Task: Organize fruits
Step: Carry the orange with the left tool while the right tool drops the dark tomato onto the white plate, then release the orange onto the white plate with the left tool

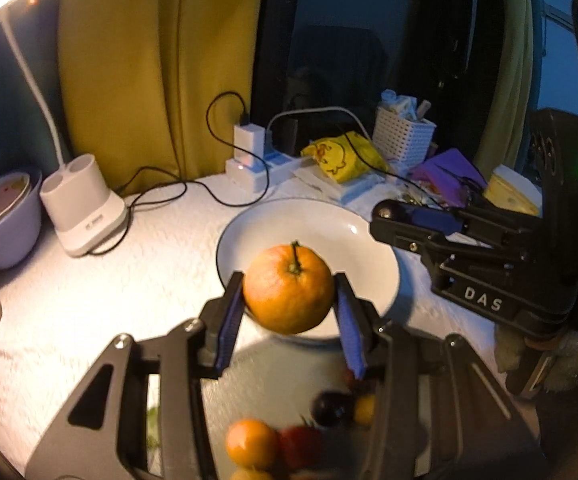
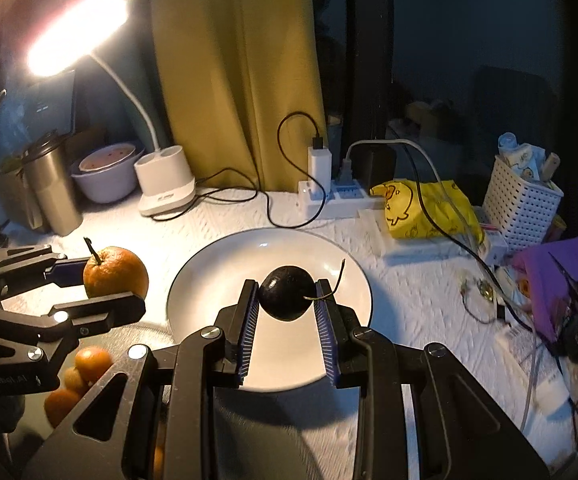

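Observation:
My left gripper (image 1: 289, 296) is shut on an orange (image 1: 289, 292) with a green stem and holds it above the near rim of a white plate (image 1: 321, 224). It also shows in the right wrist view (image 2: 115, 272), left of the plate (image 2: 217, 280). My right gripper (image 2: 287, 300) is shut on a dark plum (image 2: 287, 298) with a thin stem, held over the plate. In the left wrist view the right gripper (image 1: 385, 216) reaches in from the right. Several small fruits (image 1: 289, 436) lie in a container below my left gripper.
A white desk lamp base (image 2: 165, 184), a lilac bowl (image 2: 105, 176) and a steel tumbler (image 2: 51, 188) stand at the back left. A power strip with cables (image 2: 329, 196), a yellow bag (image 2: 425, 208), a white basket (image 2: 523, 204) and purple clutter (image 2: 561, 284) fill the right.

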Demonstrator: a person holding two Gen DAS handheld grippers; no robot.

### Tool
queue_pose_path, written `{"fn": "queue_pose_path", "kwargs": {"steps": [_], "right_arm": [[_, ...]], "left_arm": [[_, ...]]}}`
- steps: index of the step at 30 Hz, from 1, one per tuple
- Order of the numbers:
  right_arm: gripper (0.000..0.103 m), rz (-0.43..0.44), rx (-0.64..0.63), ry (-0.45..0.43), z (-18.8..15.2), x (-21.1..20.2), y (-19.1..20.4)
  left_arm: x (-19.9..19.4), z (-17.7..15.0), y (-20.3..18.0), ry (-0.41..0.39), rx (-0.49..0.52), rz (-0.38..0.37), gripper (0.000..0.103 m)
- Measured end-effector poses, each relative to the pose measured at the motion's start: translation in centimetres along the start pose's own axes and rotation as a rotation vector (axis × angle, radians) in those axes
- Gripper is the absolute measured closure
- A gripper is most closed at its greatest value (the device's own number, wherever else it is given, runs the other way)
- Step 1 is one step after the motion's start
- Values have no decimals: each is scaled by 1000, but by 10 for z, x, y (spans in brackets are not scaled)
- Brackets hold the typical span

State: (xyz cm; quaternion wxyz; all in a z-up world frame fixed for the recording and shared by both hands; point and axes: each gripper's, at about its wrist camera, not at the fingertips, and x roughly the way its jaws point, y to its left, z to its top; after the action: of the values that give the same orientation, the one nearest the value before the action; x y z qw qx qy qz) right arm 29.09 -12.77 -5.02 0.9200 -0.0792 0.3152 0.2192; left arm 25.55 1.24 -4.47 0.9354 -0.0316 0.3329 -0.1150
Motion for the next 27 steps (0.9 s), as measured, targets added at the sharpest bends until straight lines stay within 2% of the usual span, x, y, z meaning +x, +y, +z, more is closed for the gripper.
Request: {"fn": "queue_pose_path", "kwargs": {"steps": [5,12,17,22,25,27], "right_arm": [[73,29,42,12,9,24,-11],[73,59,138,74,10,67,-28],[73,61,150,106,7,84,-29],[72,71,159,121,5,90,-29],[72,62,156,120,5,88,-28],[70,61,156,118,5,86,-28]], "left_arm": [[28,13,9,46,-31,-9,58],[67,28,20,130,-49,-19,58],[78,31,27,169,-77,-20,58],[77,31,26,169,-69,-23,57],[70,33,24,138,-64,-11,55],[65,35,24,125,-64,-12,48]]}}
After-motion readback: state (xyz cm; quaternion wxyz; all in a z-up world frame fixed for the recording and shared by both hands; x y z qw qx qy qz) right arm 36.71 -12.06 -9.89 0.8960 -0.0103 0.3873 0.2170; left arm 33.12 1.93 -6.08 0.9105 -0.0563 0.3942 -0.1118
